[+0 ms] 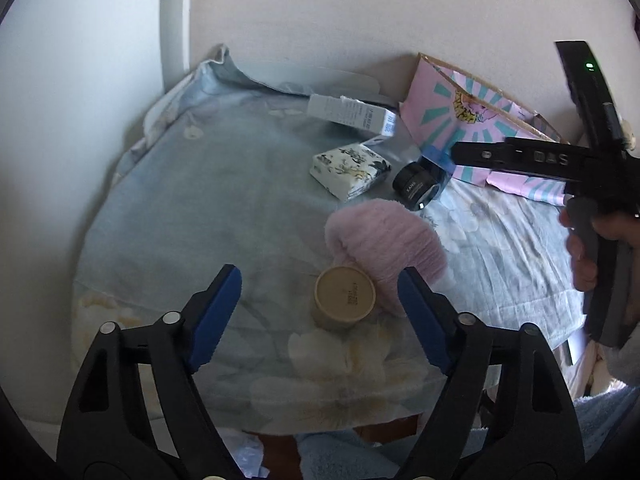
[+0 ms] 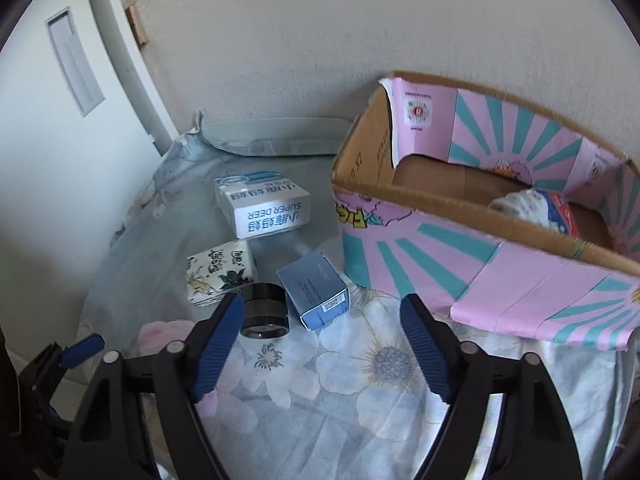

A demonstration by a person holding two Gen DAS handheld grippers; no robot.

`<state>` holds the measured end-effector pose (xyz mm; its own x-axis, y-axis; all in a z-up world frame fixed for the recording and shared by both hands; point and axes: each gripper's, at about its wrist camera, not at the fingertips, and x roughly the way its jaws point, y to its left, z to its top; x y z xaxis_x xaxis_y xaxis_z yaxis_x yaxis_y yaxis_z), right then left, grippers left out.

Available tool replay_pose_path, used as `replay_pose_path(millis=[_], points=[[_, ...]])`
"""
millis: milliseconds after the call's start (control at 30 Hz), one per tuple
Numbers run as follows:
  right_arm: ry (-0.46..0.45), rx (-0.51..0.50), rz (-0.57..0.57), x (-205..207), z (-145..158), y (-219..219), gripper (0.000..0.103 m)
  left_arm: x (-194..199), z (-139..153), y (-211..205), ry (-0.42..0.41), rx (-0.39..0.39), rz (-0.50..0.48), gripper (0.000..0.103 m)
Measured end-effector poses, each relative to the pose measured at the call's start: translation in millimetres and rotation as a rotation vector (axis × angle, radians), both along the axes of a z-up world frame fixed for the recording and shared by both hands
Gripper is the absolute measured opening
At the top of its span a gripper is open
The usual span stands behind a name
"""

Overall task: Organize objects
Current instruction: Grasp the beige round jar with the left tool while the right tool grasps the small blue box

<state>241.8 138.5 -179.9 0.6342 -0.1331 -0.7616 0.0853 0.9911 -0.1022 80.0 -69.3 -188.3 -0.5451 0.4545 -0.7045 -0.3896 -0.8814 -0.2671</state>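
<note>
The left gripper (image 1: 320, 312) hangs with fingers apart around nothing above an upright tan jar (image 1: 345, 297) on the floral table (image 1: 180, 208). Beyond, a blue box (image 2: 314, 289) lies pointing toward the pink carton (image 2: 420, 256); the right gripper (image 2: 322, 346) gapes likewise.

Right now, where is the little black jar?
In the right wrist view the black jar sits on the flowery cloth, low and left of centre, between the tissue pack and the blue box.
</note>
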Motion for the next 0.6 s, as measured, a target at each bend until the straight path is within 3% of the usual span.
replay_pose_path(millis=[400, 600], points=[[-0.005, 0.018, -0.022, 15.6, -20.2, -3.9, 0.06, -7.6, -11.1, 16.4, 0.031, -0.001, -0.068, 0.05], [0.004, 0.07, -0.048, 21.9, -26.9, -9.5, 0.056, -6.1, -14.7, 16.2, 0.022, 0.033, -0.071, 0.046]])
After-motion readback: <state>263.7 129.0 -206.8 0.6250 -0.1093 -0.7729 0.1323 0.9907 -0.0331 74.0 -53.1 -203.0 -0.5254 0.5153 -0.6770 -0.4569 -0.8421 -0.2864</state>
